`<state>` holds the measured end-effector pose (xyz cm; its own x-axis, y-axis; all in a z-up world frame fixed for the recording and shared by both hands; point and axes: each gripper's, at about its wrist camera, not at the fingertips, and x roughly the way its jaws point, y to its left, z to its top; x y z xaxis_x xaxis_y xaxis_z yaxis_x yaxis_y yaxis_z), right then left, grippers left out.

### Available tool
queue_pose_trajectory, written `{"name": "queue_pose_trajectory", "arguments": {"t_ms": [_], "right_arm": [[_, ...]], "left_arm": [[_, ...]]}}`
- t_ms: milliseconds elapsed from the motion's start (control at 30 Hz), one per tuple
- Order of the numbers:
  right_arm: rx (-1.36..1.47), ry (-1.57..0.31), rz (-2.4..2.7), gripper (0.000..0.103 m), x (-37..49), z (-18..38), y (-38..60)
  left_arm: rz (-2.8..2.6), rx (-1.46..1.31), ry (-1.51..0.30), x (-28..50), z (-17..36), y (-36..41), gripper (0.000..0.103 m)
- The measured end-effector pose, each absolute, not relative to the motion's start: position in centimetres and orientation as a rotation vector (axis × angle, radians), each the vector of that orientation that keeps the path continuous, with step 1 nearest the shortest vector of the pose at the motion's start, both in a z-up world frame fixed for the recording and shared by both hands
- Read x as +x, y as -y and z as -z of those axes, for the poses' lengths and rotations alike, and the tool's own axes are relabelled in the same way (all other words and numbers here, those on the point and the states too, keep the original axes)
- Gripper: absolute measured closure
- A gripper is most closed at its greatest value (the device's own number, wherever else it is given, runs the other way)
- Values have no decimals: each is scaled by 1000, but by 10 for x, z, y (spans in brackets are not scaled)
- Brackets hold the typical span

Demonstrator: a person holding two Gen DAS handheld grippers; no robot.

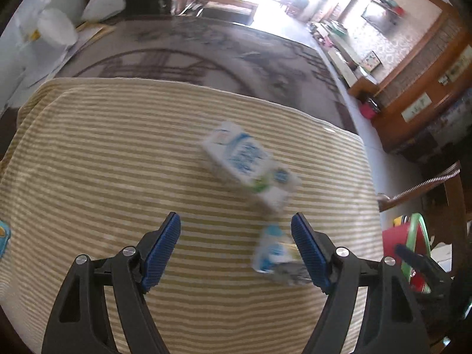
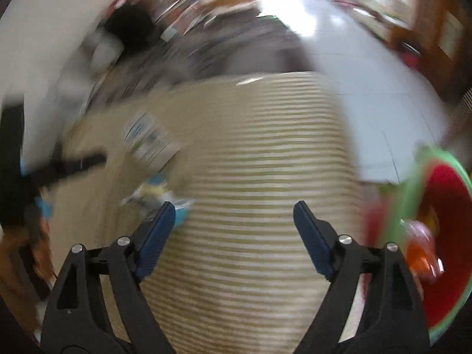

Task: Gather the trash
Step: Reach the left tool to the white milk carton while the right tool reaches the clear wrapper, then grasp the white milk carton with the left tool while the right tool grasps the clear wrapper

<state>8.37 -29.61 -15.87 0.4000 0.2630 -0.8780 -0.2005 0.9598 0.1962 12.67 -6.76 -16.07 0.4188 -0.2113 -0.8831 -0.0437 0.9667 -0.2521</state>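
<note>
Jaws of both grippers stand wide, holding nothing.
Left gripper: centre over the crumpled wrapper near the desk's right edge before closing.

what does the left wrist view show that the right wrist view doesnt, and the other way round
Only the left wrist view: the open left gripper, a framed dark screen on the far wall, a wooden cabinet.

Only the right wrist view: the open right gripper, colourful trash inside the bin.

Both: the striped beige cloth, the white-and-blue carton lying on it, a crumpled white-and-blue wrapper, and the green-rimmed bin with a red liner.
</note>
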Motion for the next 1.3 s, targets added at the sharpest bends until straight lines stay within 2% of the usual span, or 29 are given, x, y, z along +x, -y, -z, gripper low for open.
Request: {"name": "queue_pose_trajectory", "arguments": {"t_ms": [167,200,267,367,600,667,767,900,1067,1200,1300], "right_arm": [[-95,-1196,-416,18,109,185,234],[-116,-1221,-433,23,111,193,224],[-111,-1258,-444,61,111,201,216],[-33,-1261,-449,73,101,199,217],[77,-1201,-380,73,58,175,233],[123,-1195,-344,73,49,173,239],[144,-1199,-292,73,40,173,246],[168,-1184,-266,73,31,169,257],[177,-1191,-272,73,30,170,253],[162,-1249,-292,71,28,186,242],[168,-1275,-299,64,22,199,233]], "left_arm": [[126,-292,-1162,144,170,44,29],[135,-299,-1166,145,171,41,29],[154,-306,-1191,158,179,44,29],[198,-349,-1227,177,189,55,29],[120,-373,-1255,216,217,89,28],[75,-372,-1257,226,225,97,22],[59,-361,-1267,233,235,105,19],[117,-304,-1253,229,231,112,24],[219,-215,-1266,216,225,102,40],[263,-130,-1293,200,223,82,42],[265,-103,-1294,193,222,68,41]]}}
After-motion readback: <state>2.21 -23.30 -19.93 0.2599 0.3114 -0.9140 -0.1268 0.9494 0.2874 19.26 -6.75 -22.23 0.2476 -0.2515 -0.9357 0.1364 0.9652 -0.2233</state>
